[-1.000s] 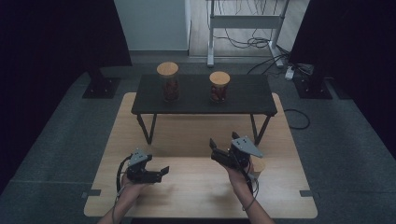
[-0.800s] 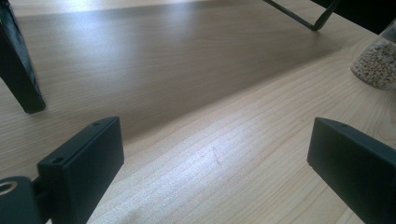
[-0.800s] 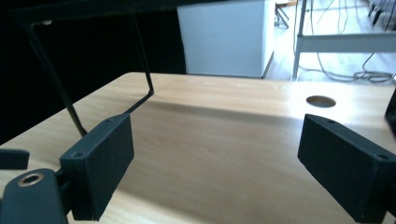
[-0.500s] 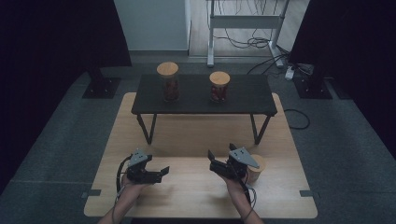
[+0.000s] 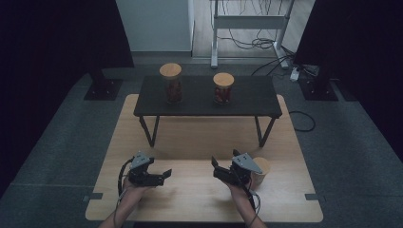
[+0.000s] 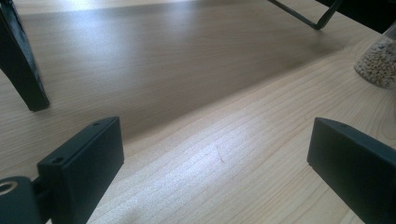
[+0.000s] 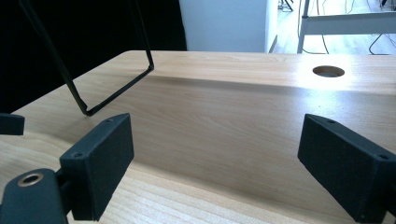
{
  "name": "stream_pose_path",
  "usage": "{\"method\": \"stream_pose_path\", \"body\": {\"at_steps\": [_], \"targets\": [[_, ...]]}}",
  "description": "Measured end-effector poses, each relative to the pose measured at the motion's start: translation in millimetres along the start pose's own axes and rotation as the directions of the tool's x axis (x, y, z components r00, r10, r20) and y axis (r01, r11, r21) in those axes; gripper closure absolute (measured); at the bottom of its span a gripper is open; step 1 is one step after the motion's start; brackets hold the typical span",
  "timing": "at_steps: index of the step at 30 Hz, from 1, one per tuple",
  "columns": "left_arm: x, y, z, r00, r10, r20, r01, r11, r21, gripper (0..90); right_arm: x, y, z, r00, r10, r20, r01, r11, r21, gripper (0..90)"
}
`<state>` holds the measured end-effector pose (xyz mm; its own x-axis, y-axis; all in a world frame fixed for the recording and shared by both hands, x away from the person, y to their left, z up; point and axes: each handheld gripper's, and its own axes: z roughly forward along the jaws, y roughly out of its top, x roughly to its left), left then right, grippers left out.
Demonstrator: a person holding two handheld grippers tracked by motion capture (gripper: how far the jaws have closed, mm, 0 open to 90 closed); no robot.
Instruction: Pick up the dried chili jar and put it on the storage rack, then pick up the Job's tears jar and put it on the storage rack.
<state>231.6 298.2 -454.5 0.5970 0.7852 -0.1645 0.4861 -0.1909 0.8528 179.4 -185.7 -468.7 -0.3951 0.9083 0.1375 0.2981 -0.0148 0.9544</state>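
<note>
Right gripper lower, jar beside.

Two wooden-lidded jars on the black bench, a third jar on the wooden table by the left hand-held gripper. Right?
Wrong side. In the high view the third jar stands beside the right hand-held gripper, not the left hand-held gripper. Two lidded jars on the black bench is correct.

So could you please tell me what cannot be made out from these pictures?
- Jar on the wooden table, high view: mostly hidden behind the right gripper; its lid and contents are unclear there.
- Same jar, left gripper view: cut off by the right edge, showing pale grains.
- Contents of the two jars on the black bench, high view: too small and dim to identify.
</note>
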Motion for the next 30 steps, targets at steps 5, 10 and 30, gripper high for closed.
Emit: {"method": "stream_pose_path", "body": {"at_steps": [5, 10, 30], "targets": [[-1.2, 0.3, -0.8, 1.0, 0.005, -0.001, -0.005, 1.0, -0.003, 3.3, 0.9, -1.9, -0.2, 0.9999, -0.011, -0.001, 0.011, 1.0, 0.007, 10.1], [-2.2, 0.7, -0.5, 0.9999, 0.011, 0.004, -0.011, 0.9999, -0.004, 3.3, 2.1, -4.0, -1.6, 0.9999, -0.016, -0.004, 0.016, 1.0, 0.012, 9.8], [-4.2, 0.4, -0.9, 0.9997, 0.023, -0.005, -0.023, 0.9997, -0.003, 3.3, 13.1, -5.9, -18.8, 0.9992, -0.038, 0.011, 0.038, 0.999, -0.003, 4.9]]}}
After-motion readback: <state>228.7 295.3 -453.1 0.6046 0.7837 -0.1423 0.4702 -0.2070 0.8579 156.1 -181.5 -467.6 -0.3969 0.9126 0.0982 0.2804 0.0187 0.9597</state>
